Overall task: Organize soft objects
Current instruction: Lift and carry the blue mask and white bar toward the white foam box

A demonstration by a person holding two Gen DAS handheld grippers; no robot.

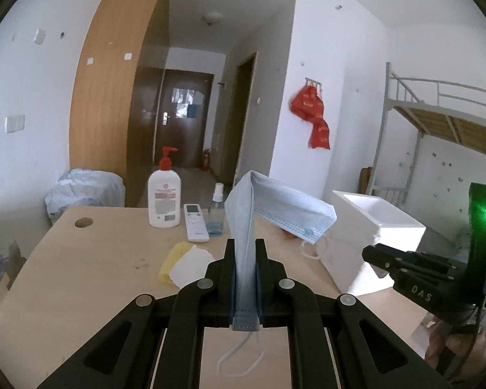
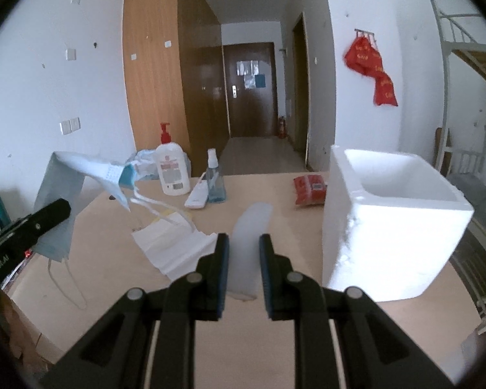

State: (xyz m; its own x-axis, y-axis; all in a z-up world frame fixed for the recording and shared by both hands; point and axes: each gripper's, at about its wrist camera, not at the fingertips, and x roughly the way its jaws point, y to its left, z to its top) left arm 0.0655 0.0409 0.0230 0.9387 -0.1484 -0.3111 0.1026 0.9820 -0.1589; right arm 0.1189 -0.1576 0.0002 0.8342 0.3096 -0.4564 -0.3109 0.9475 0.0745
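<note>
lotion bottle (image 1: 164, 199) | remote (image 1: 195, 222) | spray bottle (image 1: 215, 214) | red bag (image 1: 311, 115) on wall

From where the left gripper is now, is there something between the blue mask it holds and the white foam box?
Nothing visible blocks it. The left gripper holds the blue mask above the table, and the white foam box stands open-topped to its right. Only the right gripper, pinching a pale strip, hangs near the box.
</note>
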